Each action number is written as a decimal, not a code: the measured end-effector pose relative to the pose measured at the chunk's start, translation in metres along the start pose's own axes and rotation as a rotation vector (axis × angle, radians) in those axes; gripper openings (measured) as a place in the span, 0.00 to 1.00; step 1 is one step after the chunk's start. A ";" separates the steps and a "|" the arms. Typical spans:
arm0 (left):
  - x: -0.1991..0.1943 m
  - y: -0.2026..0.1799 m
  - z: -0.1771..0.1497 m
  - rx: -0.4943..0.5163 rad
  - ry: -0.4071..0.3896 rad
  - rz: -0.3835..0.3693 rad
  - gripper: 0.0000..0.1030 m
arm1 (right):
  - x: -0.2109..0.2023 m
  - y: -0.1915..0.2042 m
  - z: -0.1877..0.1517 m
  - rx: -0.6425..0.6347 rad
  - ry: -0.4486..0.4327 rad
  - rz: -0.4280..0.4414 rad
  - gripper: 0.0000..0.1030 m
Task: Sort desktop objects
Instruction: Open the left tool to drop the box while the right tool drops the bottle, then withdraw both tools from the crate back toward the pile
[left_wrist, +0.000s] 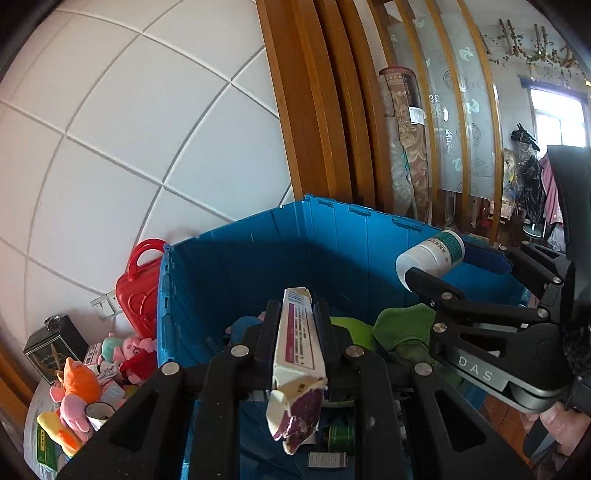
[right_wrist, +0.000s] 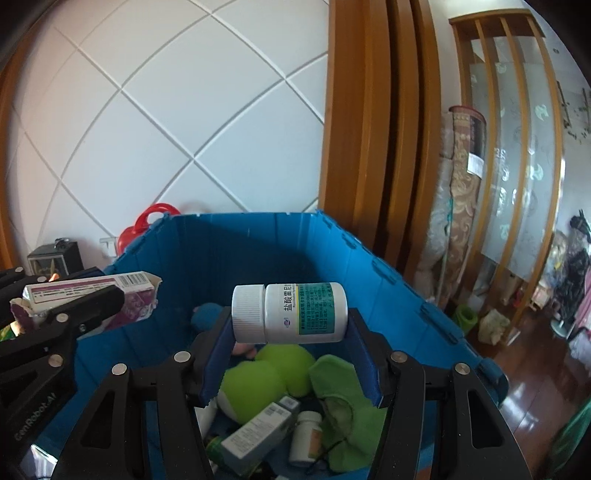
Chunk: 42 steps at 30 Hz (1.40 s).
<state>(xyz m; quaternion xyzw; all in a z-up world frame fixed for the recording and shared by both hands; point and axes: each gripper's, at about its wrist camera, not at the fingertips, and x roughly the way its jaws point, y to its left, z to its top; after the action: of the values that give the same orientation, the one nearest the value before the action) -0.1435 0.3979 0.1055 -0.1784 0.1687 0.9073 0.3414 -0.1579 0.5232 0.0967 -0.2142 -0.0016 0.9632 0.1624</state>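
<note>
The left gripper (left_wrist: 297, 317) is clamped on a torn white-and-purple carton (left_wrist: 298, 354), which runs lengthwise between the jaws and projects past both ends. The right gripper (right_wrist: 290, 332) grips a white pill bottle (right_wrist: 290, 313) lying crosswise between its blue pads (right_wrist: 216, 350), cap toward the left pad. Both items are held above the open blue crate (right_wrist: 258, 243). Inside the crate lie a green plush toy (right_wrist: 266, 373), a grey box (right_wrist: 255, 435) and a small white bottle (right_wrist: 306, 435).
</note>
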 end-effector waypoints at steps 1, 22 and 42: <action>0.002 -0.002 0.000 0.001 0.008 0.004 0.17 | 0.004 -0.006 -0.003 0.005 0.008 -0.002 0.57; 0.013 -0.013 -0.008 -0.038 0.057 0.041 0.39 | 0.034 -0.038 -0.017 -0.015 0.045 -0.042 0.57; -0.007 0.011 -0.013 -0.108 0.026 0.064 0.51 | 0.014 -0.028 -0.007 -0.038 -0.024 -0.013 1.00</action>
<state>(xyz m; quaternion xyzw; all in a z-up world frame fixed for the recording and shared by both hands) -0.1433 0.3809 0.0985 -0.2027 0.1293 0.9232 0.3000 -0.1586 0.5539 0.0868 -0.2058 -0.0234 0.9644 0.1646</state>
